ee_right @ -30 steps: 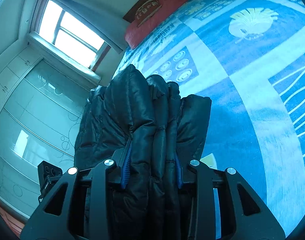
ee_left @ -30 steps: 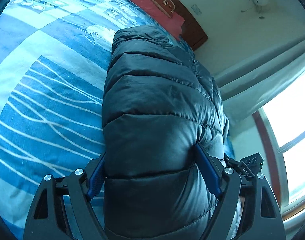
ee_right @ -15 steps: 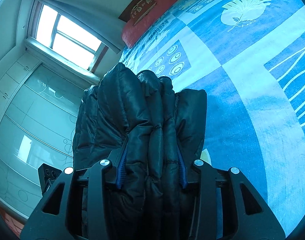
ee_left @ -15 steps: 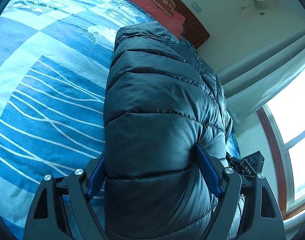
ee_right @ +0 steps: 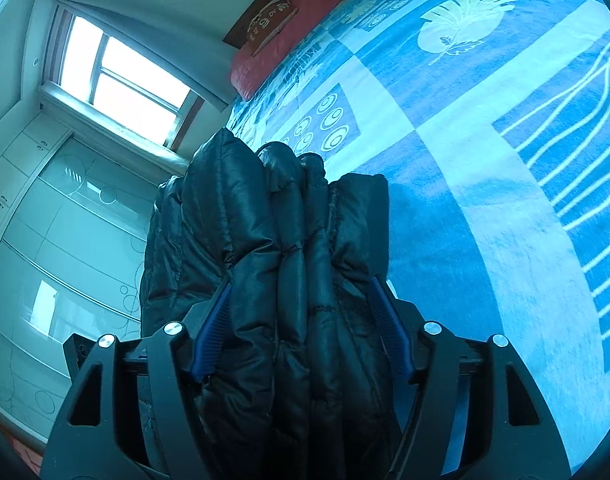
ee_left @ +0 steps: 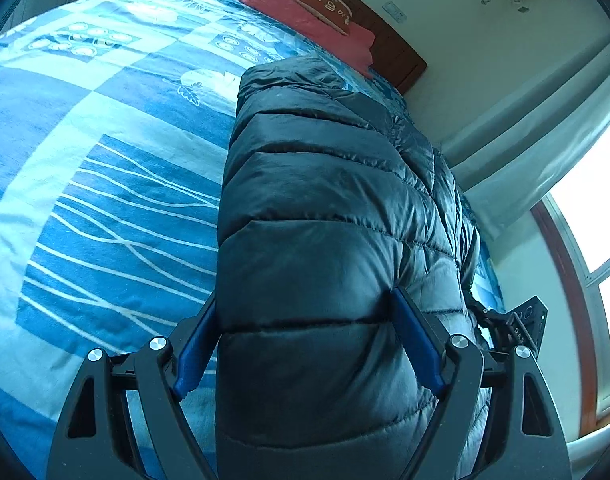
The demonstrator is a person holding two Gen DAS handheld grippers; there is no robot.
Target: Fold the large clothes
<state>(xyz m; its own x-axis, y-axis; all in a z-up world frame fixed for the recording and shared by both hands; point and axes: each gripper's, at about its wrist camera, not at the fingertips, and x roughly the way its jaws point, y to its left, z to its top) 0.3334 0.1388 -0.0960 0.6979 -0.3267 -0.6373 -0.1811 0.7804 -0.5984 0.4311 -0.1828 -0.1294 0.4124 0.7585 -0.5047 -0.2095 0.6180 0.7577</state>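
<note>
- A blue and white patterned bedspread (ee_left: 105,184), printed with squares, white wavy lines and leaf shapes, is covering the bed and filling the left part of the left wrist view.
- A dark, shiny quilted puffer jacket (ee_left: 317,248) is lying in a thick folded bundle on the bedspread, stretching away toward the head of the bed near the bed's window-side edge.
- The left gripper (ee_left: 305,336) is straddling the near end of the jacket, its blue-padded fingers (ee_left: 195,350) spread wide and pressing against both sides of the bulky fold, so it is gripping the jacket.
- A salmon-pink pillow (ee_left: 305,12) is lying at the head of the bed against a dark wooden headboard (ee_left: 401,60), with a pale curtain (ee_left: 537,152) hanging at the right beside a bright window (ee_left: 593,200).
- In the right wrist view, a pale wardrobe with glass doors (ee_right: 65,240) is standing at the left under the window (ee_right: 117,76).
- The right gripper (ee_right: 301,328) is sitting around several stacked layers of the jacket (ee_right: 281,240); its fingers (ee_right: 211,330) have just been opening, and the puffy layers are filling the gap and touching both blue pads.
- The bedspread (ee_right: 485,160) is spreading out to the right of the jacket.
</note>
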